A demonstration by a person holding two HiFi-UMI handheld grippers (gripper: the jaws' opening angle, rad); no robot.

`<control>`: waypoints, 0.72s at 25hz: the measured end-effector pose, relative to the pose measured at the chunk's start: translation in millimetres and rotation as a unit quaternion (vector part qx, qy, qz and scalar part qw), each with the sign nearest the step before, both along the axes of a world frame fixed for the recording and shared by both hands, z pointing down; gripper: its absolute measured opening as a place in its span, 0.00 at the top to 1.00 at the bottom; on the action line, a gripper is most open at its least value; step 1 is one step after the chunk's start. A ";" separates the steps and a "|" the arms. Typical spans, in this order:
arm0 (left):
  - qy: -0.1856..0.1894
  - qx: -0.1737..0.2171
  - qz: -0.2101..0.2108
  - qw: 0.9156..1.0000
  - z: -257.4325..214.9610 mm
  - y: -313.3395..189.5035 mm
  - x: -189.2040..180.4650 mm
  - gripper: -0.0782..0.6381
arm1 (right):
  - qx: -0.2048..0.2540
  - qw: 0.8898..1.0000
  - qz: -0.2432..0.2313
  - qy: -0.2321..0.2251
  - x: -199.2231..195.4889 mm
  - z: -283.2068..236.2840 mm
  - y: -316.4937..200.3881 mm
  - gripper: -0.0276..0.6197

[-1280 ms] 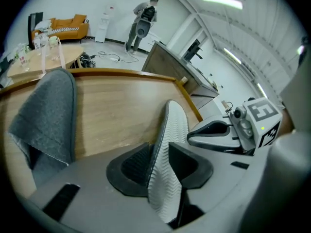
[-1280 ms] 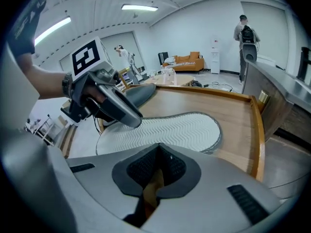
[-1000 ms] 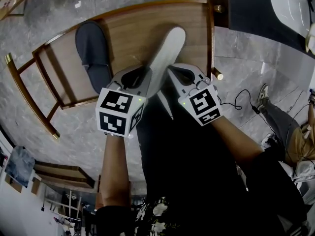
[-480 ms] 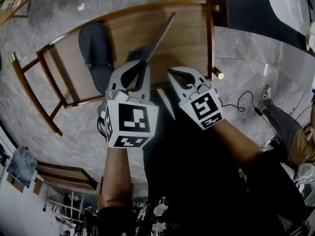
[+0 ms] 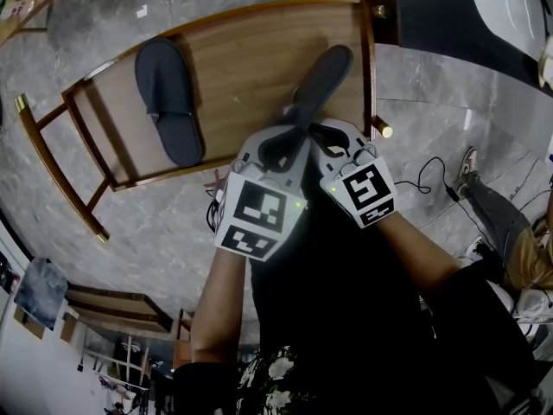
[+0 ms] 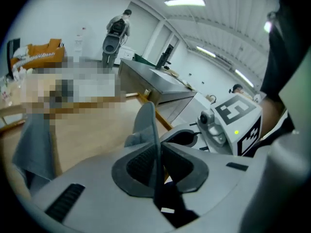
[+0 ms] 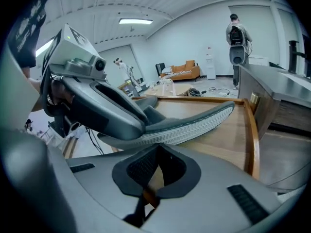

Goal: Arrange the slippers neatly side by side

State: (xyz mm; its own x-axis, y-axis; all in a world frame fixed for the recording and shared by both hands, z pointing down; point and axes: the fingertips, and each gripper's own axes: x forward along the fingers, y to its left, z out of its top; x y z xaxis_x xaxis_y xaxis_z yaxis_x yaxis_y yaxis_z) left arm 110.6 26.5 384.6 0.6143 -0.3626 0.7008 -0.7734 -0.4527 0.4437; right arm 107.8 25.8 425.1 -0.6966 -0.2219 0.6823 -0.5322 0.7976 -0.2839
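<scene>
Nearest to me, both forearms reach forward with the marker cubes uppermost. The left gripper is closed narrow on the rear edge of a dark grey slipper. Its jaws have just been opening slightly, yet its own view shows the slipper's thin edge between the pads, with both pads pressing on it. From that grip the held slipper runs out toward 1 o'clock over the wooden worktop, insole up. The right gripper view shows its pale ribbed sole from the side, arched above the wood. I cannot tell whether the toe touches the surface.

The right gripper sits just beside the left one, at its 3 o'clock. Its jaws are together with nothing between them, and it hangs below the held slipper, over the near edge of the worktop.

The second slipper lies flat on the worktop at 10 o'clock from the left gripper, well apart from the held one. One end points to 12 o'clock, and it lies close to the worktop's left rail.

Round the worktop is a grey marbled floor. A black cable trails on it at 3 o'clock.

Farthest off, the right gripper view shows a person with a backpack standing with their back turned.
</scene>
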 end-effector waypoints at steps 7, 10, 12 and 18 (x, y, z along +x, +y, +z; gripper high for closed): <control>0.078 -0.046 -0.023 0.996 17.9 -3.3 22.7 0.83 | -0.007 0.999 0.032 0.021 33.8 6.5 -0.2 0.96; 0.069 -0.050 -0.020 0.996 22.8 -5.2 27.7 0.84 | 0.003 0.999 0.030 0.032 48.0 3.9 -5.0 0.96; 0.067 -0.046 -0.021 0.996 20.8 -5.5 30.7 0.84 | 0.018 0.999 0.013 0.035 53.4 -1.0 -10.8 0.96; 0.055 -0.059 -0.030 0.996 27.3 15.2 30.7 0.84 | 0.067 0.977 -0.202 0.001 26.1 -30.7 -7.9 0.96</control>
